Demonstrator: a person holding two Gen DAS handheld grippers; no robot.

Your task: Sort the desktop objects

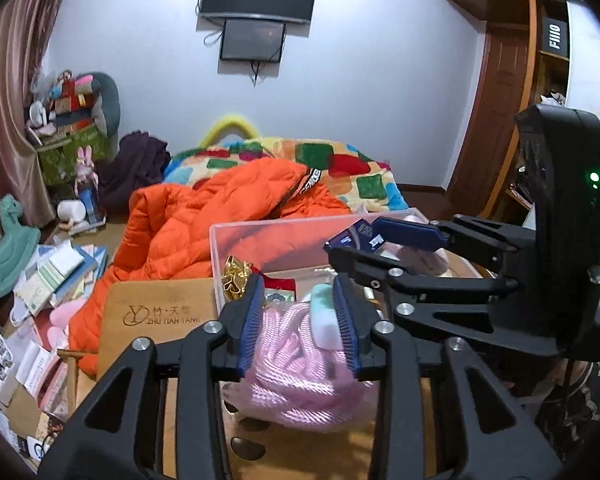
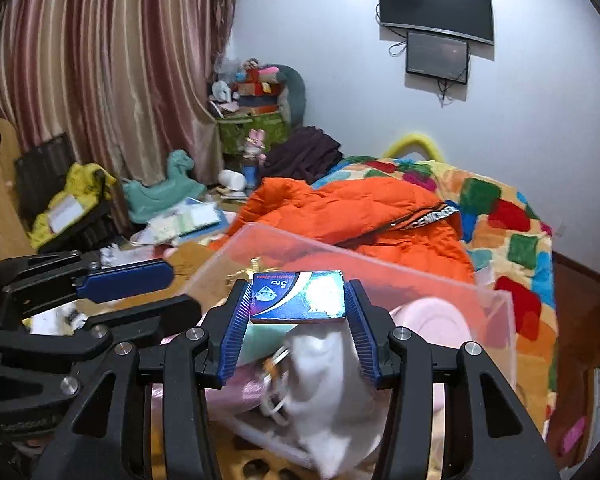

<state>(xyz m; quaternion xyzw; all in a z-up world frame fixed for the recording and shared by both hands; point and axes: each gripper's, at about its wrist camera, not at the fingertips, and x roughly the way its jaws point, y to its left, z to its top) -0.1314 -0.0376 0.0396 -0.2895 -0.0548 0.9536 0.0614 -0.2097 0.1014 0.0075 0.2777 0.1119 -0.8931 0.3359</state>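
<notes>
My left gripper (image 1: pixel 300 312) is clamped on a pink rope bundle (image 1: pixel 295 364) in clear wrap, w/ a white-and-mint block (image 1: pixel 324 316) pinched against the right pad. Bundle sits low btwn the blue pads, bulging out below them, just in front of the clear plastic bin (image 1: pixel 259 228). Can't tell if it's resting on the wooden table (image 1: pixel 159 308) or lifted off.

My right gripper (image 2: pixel 297 300) is closed on a small blue card pack (image 2: pixel 297 295), printed "5 pcs", held flat btwn the fingertips, its ends touching both pads. Pack hovers over the bin (image 2: pixel 380 264), above a white cloth bag (image 2: pixel 332 380) and a pink round thing (image 2: pixel 436 320) inside. From the left wrist view the same pack (image 1: pixel 360 234) shows at the tip of my right gripper (image 1: pixel 380 236), over the bin's far right part.

Inside the bin, left end: gold trinket (image 1: pixel 235 276), red item (image 1: pixel 279 282) beside it.

Behind: orange jacket (image 1: pixel 203 232) touching the bin's back wall, patchwork blanket (image 1: pixel 340 168) on the bed, 2 screens (image 1: pixel 255 12) on the wall, pink curtain (image 2: pixel 99 60).
</notes>
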